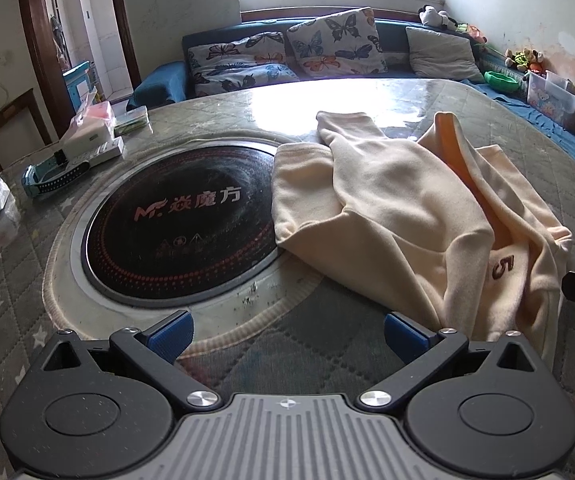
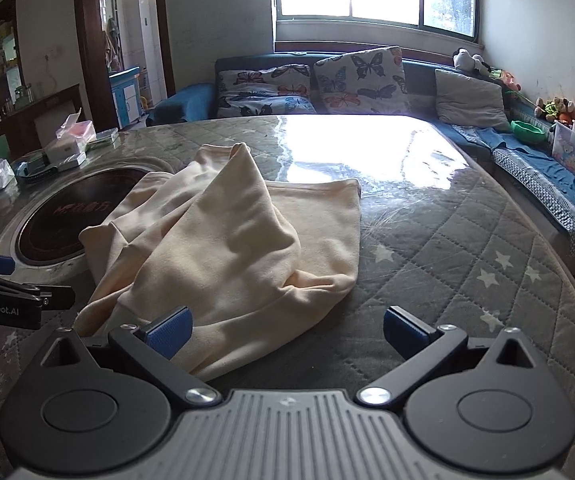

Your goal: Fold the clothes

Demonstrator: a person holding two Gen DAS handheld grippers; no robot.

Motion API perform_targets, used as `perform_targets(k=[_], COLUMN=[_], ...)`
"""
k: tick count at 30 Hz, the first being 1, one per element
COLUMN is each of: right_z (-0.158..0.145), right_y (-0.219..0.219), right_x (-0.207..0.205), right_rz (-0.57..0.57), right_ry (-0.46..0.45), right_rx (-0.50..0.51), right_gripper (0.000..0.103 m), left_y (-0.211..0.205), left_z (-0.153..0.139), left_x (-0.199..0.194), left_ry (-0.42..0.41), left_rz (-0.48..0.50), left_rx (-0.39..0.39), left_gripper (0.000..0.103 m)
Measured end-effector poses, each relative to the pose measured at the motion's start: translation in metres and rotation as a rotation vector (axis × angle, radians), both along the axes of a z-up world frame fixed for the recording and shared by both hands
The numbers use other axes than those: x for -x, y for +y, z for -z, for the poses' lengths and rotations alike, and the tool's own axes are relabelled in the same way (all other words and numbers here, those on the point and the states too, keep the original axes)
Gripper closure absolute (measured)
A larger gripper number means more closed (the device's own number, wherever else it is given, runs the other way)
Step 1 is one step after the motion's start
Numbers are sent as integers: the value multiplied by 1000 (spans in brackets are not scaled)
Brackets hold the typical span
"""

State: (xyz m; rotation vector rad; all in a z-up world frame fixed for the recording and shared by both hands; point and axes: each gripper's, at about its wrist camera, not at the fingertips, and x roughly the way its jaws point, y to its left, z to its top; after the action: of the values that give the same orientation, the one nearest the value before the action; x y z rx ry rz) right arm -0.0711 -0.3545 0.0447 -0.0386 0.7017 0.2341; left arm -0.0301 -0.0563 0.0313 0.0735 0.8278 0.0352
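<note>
A cream sweatshirt (image 1: pixel 407 208) with an orange collar lining and a brown "5" lies crumpled on the quilted table cover, partly over the round black cooktop (image 1: pixel 175 220). My left gripper (image 1: pixel 287 334) is open, just short of the garment's near hem, nothing between its blue pads. In the right wrist view the same sweatshirt (image 2: pixel 227 240) spreads in front of my right gripper (image 2: pixel 285 330), which is open; its left pad (image 2: pixel 169 330) hovers over the cloth's near edge. The left gripper's body (image 2: pixel 3 300) shows at the left edge.
Tissue packs and boxes (image 1: pixel 91 128) and a blue strap-like gadget (image 1: pixel 53 178) sit at the table's far left. A sofa with butterfly cushions (image 1: pixel 327 44) lies behind. Bins and toys (image 1: pixel 547 92) line the right wall. Bare quilted table cover (image 2: pixel 467 240) stretches to the right.
</note>
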Motion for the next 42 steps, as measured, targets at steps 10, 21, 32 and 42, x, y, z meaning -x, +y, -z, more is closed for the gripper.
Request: perform_targets(k=[10, 21, 32, 42], right_z=[-5, -5, -8, -15], right_y=[3, 2, 7, 7], right_x=[12, 24, 35, 46], right_rz=[-20, -18, -36, -42], right_ry=[-17, -18, -31, -61], right_rx=[2, -8, -12, -24], right_gripper=[0, 0, 0, 1], left_y=[-5, -9, -15, -20], left_z=[-1, -3, -7, -14], left_x=[11, 22, 31, 42], left_ry=[7, 6, -5, -29], left_rz=[0, 5, 15, 21], left_rx=[-8, -15, -25, -36], left_gripper=[0, 0, 0, 0])
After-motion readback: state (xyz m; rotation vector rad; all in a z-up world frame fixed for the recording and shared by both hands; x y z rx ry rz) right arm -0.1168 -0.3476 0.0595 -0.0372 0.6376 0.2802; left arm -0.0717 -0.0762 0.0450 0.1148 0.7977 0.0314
